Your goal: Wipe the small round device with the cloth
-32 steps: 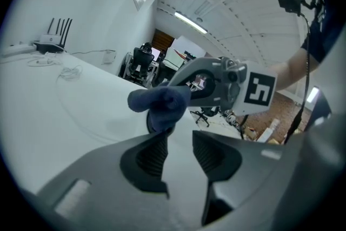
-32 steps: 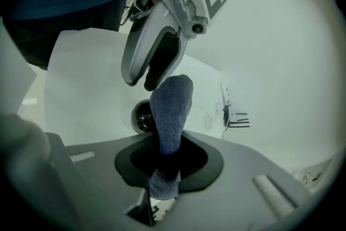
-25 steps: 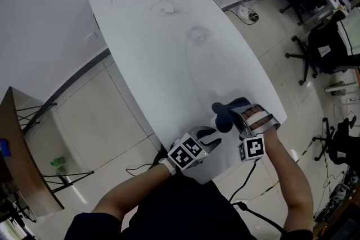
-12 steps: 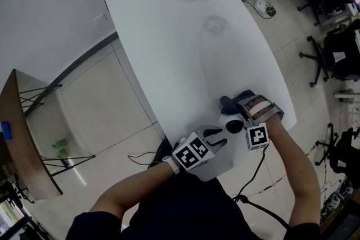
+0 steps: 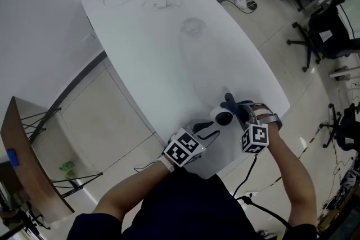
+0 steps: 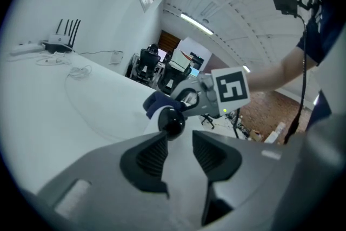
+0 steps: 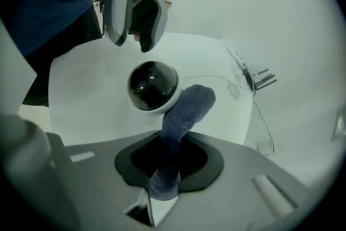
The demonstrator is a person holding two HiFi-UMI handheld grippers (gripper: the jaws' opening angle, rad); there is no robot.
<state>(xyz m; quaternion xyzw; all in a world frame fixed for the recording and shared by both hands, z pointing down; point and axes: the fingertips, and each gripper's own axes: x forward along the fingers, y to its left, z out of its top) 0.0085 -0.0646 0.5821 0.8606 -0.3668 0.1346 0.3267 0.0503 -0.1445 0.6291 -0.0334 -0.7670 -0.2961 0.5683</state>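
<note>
Cloth at the dome, near the table's front edge
The right gripper (image 7: 170, 155) has its jaws clamped on a blue cloth (image 7: 190, 104), whose free end leans against the small round device (image 7: 153, 85) on the table (image 5: 169, 53). The left gripper (image 6: 178, 155), jaws half apart and empty, faces it from the opposite side. No label can be read.

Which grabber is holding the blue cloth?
The right gripper: its jaws pinch the blue cloth beside the round device. The left gripper has its jaws apart, nothing between them.
</note>
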